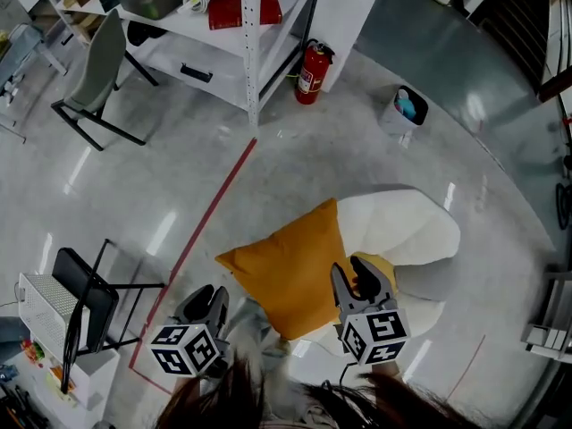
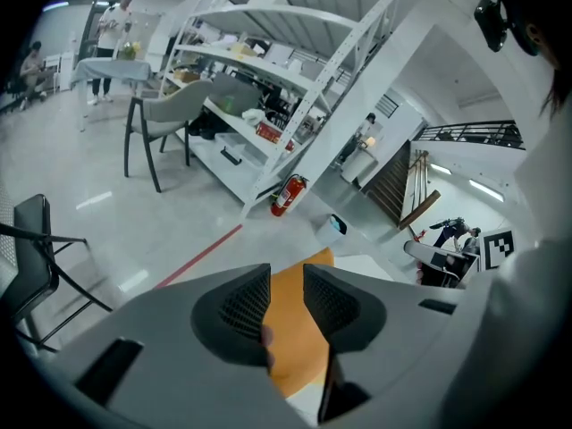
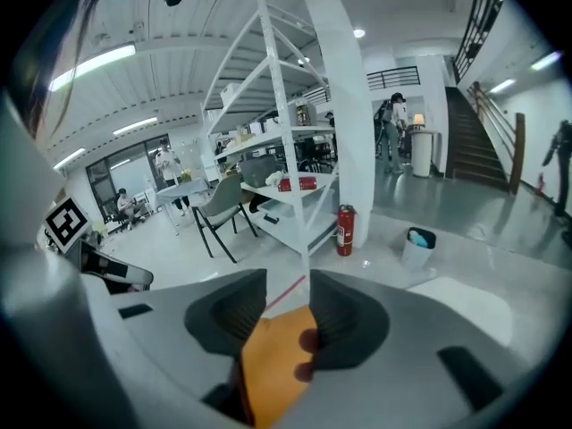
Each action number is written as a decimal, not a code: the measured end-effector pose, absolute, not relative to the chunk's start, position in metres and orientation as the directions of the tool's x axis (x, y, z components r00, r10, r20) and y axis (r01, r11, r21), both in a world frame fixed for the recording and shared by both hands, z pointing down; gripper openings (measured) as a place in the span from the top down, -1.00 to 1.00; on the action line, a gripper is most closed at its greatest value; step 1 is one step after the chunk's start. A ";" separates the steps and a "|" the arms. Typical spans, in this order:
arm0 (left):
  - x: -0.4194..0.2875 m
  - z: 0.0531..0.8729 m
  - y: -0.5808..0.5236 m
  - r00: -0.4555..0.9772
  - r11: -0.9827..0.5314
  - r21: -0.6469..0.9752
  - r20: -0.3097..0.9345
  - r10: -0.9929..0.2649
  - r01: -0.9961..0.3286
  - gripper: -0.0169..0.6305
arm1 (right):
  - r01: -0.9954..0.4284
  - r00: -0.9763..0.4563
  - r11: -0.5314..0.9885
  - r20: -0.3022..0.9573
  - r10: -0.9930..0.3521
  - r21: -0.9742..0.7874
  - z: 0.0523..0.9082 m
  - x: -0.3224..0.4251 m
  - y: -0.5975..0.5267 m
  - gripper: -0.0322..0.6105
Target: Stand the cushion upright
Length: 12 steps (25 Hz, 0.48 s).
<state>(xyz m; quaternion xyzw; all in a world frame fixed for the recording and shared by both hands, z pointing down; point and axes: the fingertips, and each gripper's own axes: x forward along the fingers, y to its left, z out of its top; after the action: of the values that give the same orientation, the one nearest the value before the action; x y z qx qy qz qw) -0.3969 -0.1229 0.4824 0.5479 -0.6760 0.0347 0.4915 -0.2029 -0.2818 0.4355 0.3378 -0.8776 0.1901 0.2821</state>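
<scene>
Open-plan lab or workshop hall, not a home. Polished grey concrete floor point(image 1: 357, 150) with a red tape line point(image 1: 214, 206). Tall white metal shelving rack point(image 1: 251, 34) loaded with gear. Fire extinguisher point(image 1: 312, 71) by a white pillar point(image 1: 350, 7). Waste bin point(image 1: 404, 110), grey chair point(image 1: 96, 74), staircase point(image 3: 475, 150), ceiling strip lights point(image 3: 94, 65).
</scene>
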 end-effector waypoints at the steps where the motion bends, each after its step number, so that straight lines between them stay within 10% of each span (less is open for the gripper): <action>1: -0.398 0.488 -0.126 0.085 0.402 0.491 0.708 -0.702 -0.773 0.65 | -0.701 -0.609 0.699 0.631 -0.481 -0.144 0.442 -0.205 -0.287 0.45; 12: -0.413 0.555 -0.148 0.096 0.427 0.443 0.774 -0.625 -0.788 0.62 | -0.723 -0.551 0.677 0.706 -0.445 -0.138 0.513 -0.219 -0.324 0.36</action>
<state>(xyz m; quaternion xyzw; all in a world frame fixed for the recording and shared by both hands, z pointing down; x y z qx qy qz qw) -0.4134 -0.1480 0.5551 0.5293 -0.6678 0.0787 0.5174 -0.2186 -0.3236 0.5135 0.3417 -0.8548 0.2118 0.3282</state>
